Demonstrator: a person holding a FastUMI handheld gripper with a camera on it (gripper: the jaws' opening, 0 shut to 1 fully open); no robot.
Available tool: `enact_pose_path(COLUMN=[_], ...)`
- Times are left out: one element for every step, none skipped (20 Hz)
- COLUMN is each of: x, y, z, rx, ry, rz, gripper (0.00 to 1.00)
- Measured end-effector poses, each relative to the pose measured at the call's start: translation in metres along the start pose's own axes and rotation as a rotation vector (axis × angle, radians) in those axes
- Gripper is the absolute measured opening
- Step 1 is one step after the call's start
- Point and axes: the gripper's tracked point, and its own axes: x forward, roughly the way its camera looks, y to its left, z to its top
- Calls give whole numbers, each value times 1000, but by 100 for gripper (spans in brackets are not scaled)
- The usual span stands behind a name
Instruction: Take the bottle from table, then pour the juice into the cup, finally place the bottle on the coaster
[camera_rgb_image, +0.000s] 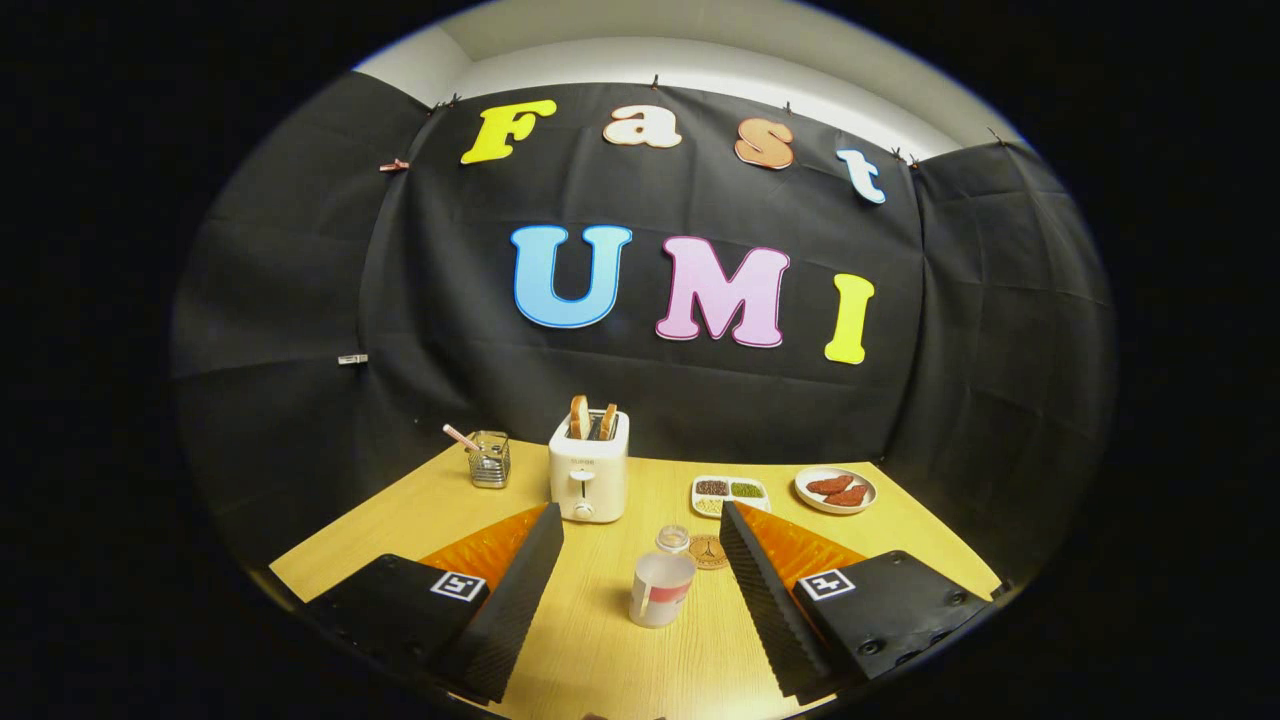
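Flanking bottle (662, 588), claw (640, 560) wide apart.

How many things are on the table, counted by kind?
Bottle: 1
Coaster: 1
Toaster: 1
Wire holder: 1
Divided dish: 1
Round plate: 1
Total: 6
The gripper is open, the bottle between its fingers.

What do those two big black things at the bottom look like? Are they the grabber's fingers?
Yes, they belong to the gripper. Its two fingers are black wedges with ribbed inner pads, backed by orange ridged plastic. Each sits on a black block with a small black-and-white square marker on top, and the right block shows dark screw holes.
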Motion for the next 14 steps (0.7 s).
enact_pose_path(x=[1, 2, 5, 7, 11, 16, 21, 26, 30, 33, 37, 40, 44, 48], y=[0, 0, 2, 3, 2, 1, 2, 3, 4, 3, 1, 1, 0, -1], z=[-3, -6, -8, -11, -13, -16, -22, -26, -31, -35, -40, -45, -51, -57], rx=[-4, -3, 0, 2, 11, 27, 45, 58, 64, 63, 62, 62, 61, 56], ry=[4, 8, 8, 7, 3, 5, 11, 17, 23, 27, 31, 36, 43, 52], rz=[-4, -12, -16, -27, -46, -66, -83, -97, -109, -124, -139, -149, -157, -167], gripper=[97, 97, 97, 97, 97, 97, 97, 97, 97, 97, 97, 97, 97, 97])
